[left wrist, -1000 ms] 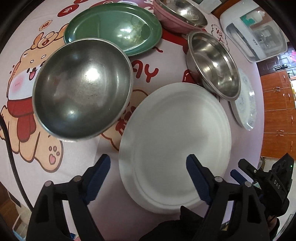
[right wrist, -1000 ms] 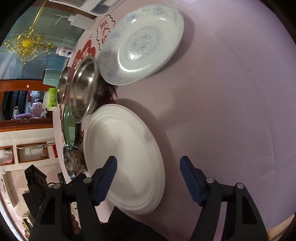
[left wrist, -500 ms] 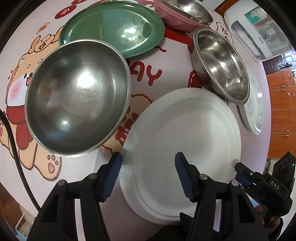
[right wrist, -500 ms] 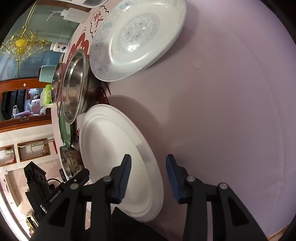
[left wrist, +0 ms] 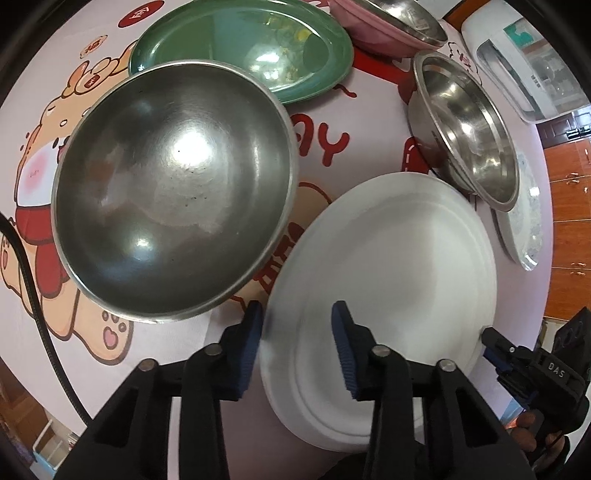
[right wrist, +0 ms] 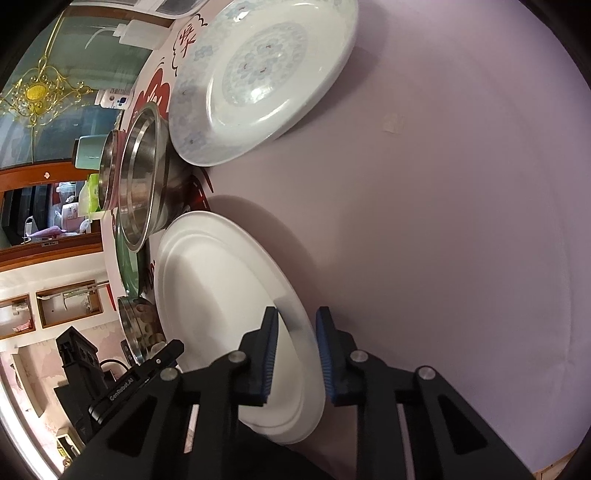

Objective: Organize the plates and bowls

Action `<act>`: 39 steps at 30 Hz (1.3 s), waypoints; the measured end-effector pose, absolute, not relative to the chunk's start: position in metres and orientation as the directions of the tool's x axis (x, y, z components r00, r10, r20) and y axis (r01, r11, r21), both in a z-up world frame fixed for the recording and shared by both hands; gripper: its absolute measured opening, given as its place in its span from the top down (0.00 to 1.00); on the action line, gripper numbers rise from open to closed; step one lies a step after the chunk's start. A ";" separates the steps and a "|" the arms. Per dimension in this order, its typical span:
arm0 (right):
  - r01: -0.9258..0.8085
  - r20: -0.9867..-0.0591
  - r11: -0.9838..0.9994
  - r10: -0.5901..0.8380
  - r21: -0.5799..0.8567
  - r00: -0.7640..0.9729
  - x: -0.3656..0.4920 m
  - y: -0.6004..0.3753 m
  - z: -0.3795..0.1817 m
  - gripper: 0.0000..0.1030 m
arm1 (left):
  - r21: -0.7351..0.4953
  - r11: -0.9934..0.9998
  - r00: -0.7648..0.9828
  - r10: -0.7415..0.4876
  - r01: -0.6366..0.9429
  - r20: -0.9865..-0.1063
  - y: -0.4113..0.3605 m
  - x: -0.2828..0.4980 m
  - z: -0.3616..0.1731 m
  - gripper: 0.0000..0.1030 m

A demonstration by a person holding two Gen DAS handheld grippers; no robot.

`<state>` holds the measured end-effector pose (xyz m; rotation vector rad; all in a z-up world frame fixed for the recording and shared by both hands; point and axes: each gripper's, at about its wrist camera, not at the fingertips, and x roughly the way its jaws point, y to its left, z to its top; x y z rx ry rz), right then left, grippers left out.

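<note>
Both hand-held grippers are at the white plate (left wrist: 388, 258), one on each side. My left hand-held gripper (left wrist: 297, 347) straddles the plate's near-left rim with its blue pads partly closed; a clear gap remains, so it has nothing clamped yet. My right hand-held gripper (right wrist: 295, 350) straddles the opposite rim, one pad over the plate's face and one outside its edge, narrowed close to the rim; whether the pads already pinch it I cannot tell. The plate seems to lie on the counter (right wrist: 461, 221), though blur along its edge makes that uncertain.

Just beside the plate on the left sits a large steel bowl (left wrist: 173, 192), its rim overlapping the edge of a green plate (left wrist: 240, 44) behind it. Farther back is a pink bowl (left wrist: 380, 26) with a steel bowl nested inside. A smaller steel bowl (left wrist: 469, 129) stands at the white plate's far right edge, close to touching, and beyond it lies a blue-patterned plate (right wrist: 258, 74).

I judge the organizing barely begun: three plates lie apart, two steel bowls stand loose, and only the pink bowl's pair is nested. Stacking the plates and nesting the bowls is all still ahead.
</note>
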<state>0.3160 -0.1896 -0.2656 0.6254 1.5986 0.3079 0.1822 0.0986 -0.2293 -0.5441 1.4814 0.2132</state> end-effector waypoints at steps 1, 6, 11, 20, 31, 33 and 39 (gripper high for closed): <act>0.208 -0.831 0.815 0.556 0.540 -0.020 0.315 -0.189 -0.265 0.80 | -0.212 0.862 0.097 -0.188 -0.460 -0.977 0.101 0.181 -0.229 0.70; 0.182 -0.841 0.830 0.540 0.527 -0.028 0.311 -0.184 -0.261 0.82 | -0.187 0.872 0.111 -0.153 -0.453 -0.982 0.104 0.179 -0.226 0.77; 0.173 -0.842 0.831 0.540 0.529 -0.018 0.303 -0.183 -0.255 0.82 | -0.198 0.872 0.147 -0.146 -0.447 -0.978 0.106 0.172 -0.213 0.78; 0.128 -0.850 0.842 0.525 0.524 0.028 0.283 -0.179 -0.234 0.82 | -0.217 0.890 0.233 -0.131 -0.401 -0.964 0.100 0.143 -0.190 0.78; 0.110 -0.857 0.850 0.510 0.515 0.068 0.245 -0.175 -0.218 0.82 | -0.263 0.888 0.302 -0.150 -0.377 -0.941 0.110 0.097 -0.170 0.78; 0.104 -0.859 0.853 0.507 0.512 0.072 0.236 -0.171 -0.216 0.82 | -0.259 0.890 0.303 -0.146 -0.376 -0.942 0.112 0.092 -0.170 0.78; 0.098 -0.863 0.857 0.502 0.506 0.065 0.206 -0.162 -0.218 0.82 | -0.244 0.889 0.284 -0.138 -0.386 -0.949 0.121 0.065 -0.175 0.78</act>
